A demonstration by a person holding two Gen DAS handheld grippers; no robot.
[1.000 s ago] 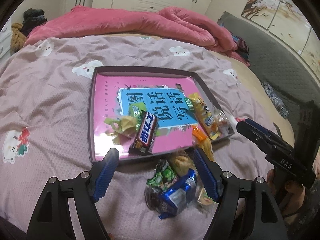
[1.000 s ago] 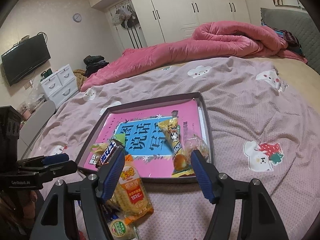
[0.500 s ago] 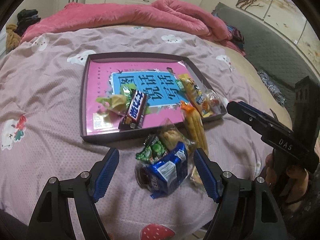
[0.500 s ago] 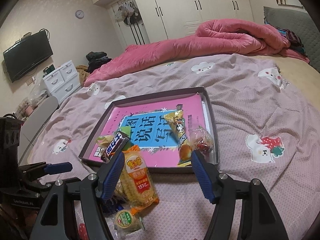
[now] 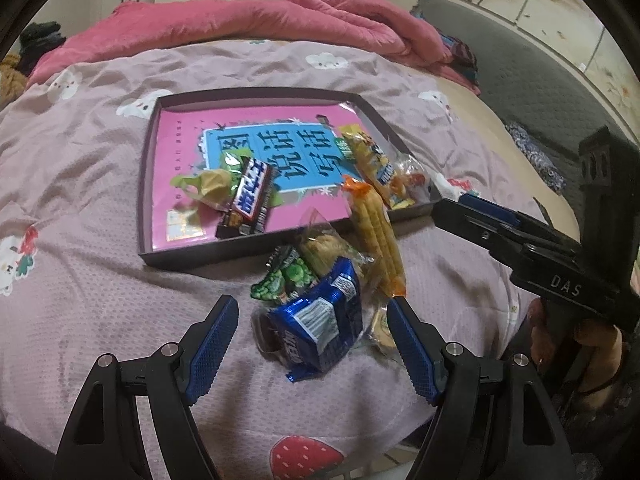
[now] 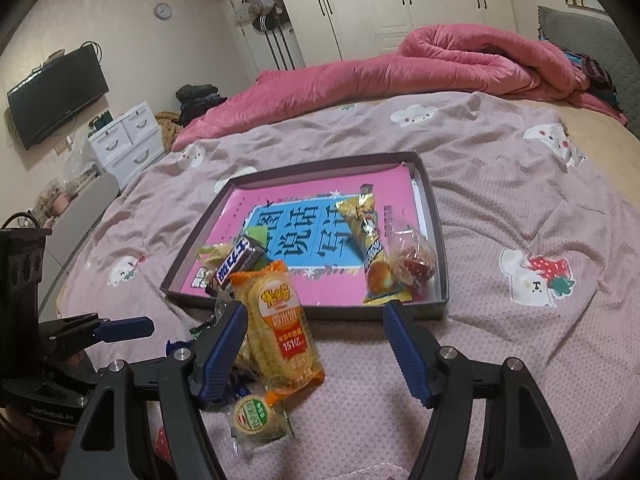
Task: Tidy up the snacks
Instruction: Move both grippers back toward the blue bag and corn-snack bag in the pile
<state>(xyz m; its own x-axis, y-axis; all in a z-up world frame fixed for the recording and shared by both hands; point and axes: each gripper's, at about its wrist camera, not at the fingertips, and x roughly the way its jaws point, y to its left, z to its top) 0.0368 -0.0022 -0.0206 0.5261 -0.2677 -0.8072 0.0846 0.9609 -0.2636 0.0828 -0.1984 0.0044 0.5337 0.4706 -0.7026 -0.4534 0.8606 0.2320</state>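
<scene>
A dark shallow box (image 5: 149, 184) (image 6: 434, 232) with a pink book in it lies on the bed. It holds a Snickers bar (image 5: 249, 199) (image 6: 236, 262), a yellow-green wrapper (image 5: 208, 184), a long yellow packet (image 5: 370, 164) (image 6: 370, 240) and a clear candy bag (image 6: 412, 260). A loose pile lies in front of the box: a blue packet (image 5: 320, 328), a green packet (image 5: 286, 280), an orange corn-snack packet (image 5: 376, 236) (image 6: 280, 328) and a round green-label cake (image 6: 254, 418). My left gripper (image 5: 312, 344) is open around the blue packet. My right gripper (image 6: 314, 344) is open over the orange packet.
The pink duvet (image 5: 256, 16) (image 6: 440, 64) is bunched at the far side of the bed. A white drawer unit (image 6: 128, 140) and a wall TV (image 6: 56, 96) stand left. The right gripper shows in the left wrist view (image 5: 500, 232). The bed edge is close below.
Both grippers have pulled back and lifted away from the box, so the loose pile shows fuller between the fingers. Both stay open. No snack has moved.
</scene>
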